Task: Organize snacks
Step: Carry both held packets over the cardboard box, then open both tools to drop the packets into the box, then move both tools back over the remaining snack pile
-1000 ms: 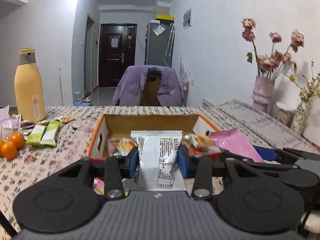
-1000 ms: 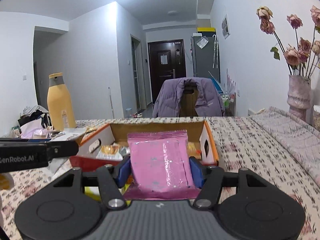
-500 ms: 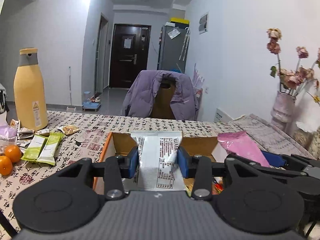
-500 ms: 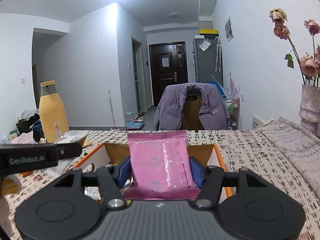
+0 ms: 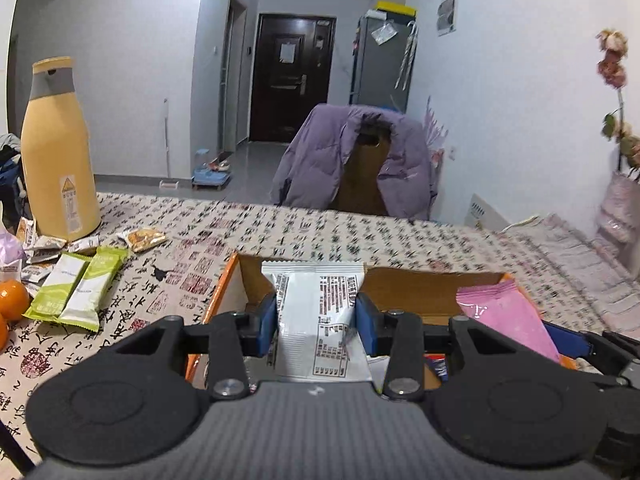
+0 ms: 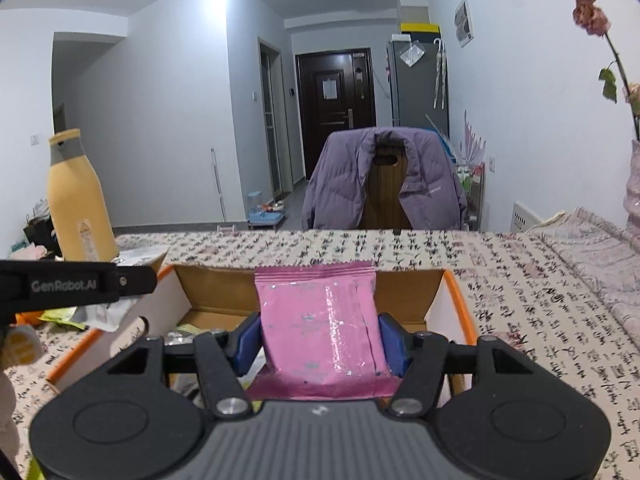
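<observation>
My left gripper (image 5: pixel 316 322) is shut on a silver snack packet (image 5: pixel 320 316) with dark print, held over the near left part of an orange-edged cardboard box (image 5: pixel 224 292). My right gripper (image 6: pixel 320 338) is shut on a pink snack packet (image 6: pixel 320 320), held upright over the same box (image 6: pixel 456 292). In the left wrist view the pink packet (image 5: pixel 508 316) and the right gripper's blue finger (image 5: pixel 568 338) show at the right. Inside the box I glimpse other wrappers, mostly hidden behind the grippers.
A tall yellow bottle (image 5: pixel 58 156) stands at the table's left. Two green bars (image 5: pixel 78 284), small wrappers (image 5: pixel 140 238) and oranges (image 5: pixel 12 300) lie near it. A chair with a purple jacket (image 6: pixel 384 184) stands beyond the far edge. A vase of dried flowers (image 5: pixel 620 200) is at the right.
Both grippers have drawn back toward the near side with their packets still held; the box now sits lower and closer in each view, and more of the patterned tablecloth shows beyond it.
</observation>
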Demonstrator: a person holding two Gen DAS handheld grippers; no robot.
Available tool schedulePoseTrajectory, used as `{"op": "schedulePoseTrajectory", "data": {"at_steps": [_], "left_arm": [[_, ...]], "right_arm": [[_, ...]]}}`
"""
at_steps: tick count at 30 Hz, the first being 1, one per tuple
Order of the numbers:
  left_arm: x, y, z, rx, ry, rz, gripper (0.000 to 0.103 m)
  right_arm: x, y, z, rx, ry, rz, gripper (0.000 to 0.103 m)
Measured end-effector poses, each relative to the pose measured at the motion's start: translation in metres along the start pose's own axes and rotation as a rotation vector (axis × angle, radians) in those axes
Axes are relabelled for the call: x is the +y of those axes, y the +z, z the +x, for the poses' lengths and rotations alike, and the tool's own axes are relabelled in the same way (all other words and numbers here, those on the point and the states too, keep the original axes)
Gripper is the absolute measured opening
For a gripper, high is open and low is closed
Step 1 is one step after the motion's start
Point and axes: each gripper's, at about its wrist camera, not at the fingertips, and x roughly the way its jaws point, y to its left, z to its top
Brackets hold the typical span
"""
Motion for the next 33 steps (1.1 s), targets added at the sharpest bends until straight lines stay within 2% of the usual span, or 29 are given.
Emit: {"op": "schedulePoseTrajectory", "data": {"at_steps": [6, 11, 13, 14, 15, 16, 17, 18, 19, 20, 23, 33], "left_arm": [[0.002, -0.004, 0.033, 0.057, 0.049, 0.018, 0.041], [0.007, -0.009, 0.043, 0.089, 0.054, 0.011, 0.043], [0.01, -0.01, 0.043, 0.087, 0.057, 0.008, 0.047], [0.01, -0.009, 0.04, 0.083, 0.052, 0.005, 0.055], [0.012, -0.009, 0.038, 0.075, 0.045, -0.001, 0.069], [0.013, -0.009, 0.033, 0.06, 0.043, -0.006, 0.077], [0.014, -0.009, 0.029, 0.044, 0.05, -0.005, 0.088], [0.015, -0.009, 0.024, 0.024, 0.057, -0.003, 0.093], [0.016, -0.008, 0.02, 0.014, 0.058, -0.003, 0.096], [0.017, -0.008, 0.017, 0.009, 0.053, -0.008, 0.103], [0.021, -0.007, 0.004, -0.007, 0.042, -0.025, 0.103], [0.027, -0.013, -0.055, -0.081, 0.011, -0.032, 0.103]], "right_arm": [[0.007, -0.01, 0.027, 0.049, -0.01, -0.042, 0.06], [0.013, -0.016, 0.034, 0.058, -0.009, -0.085, 0.061], [0.014, -0.016, 0.032, 0.06, 0.003, -0.081, 0.062], [0.013, -0.016, 0.031, 0.061, 0.006, -0.076, 0.063], [0.013, -0.015, 0.031, 0.06, 0.009, -0.07, 0.068], [0.012, -0.014, 0.03, 0.062, 0.01, -0.065, 0.077], [0.011, -0.014, 0.028, 0.064, 0.014, -0.058, 0.082], [0.01, -0.013, 0.027, 0.062, 0.018, -0.049, 0.088], [0.009, -0.012, 0.025, 0.059, 0.021, -0.041, 0.091], [0.008, -0.011, 0.023, 0.057, 0.022, -0.034, 0.092], [0.007, -0.008, 0.014, 0.049, 0.029, -0.013, 0.103], [0.013, -0.006, -0.032, 0.011, 0.017, -0.022, 0.103]]}}
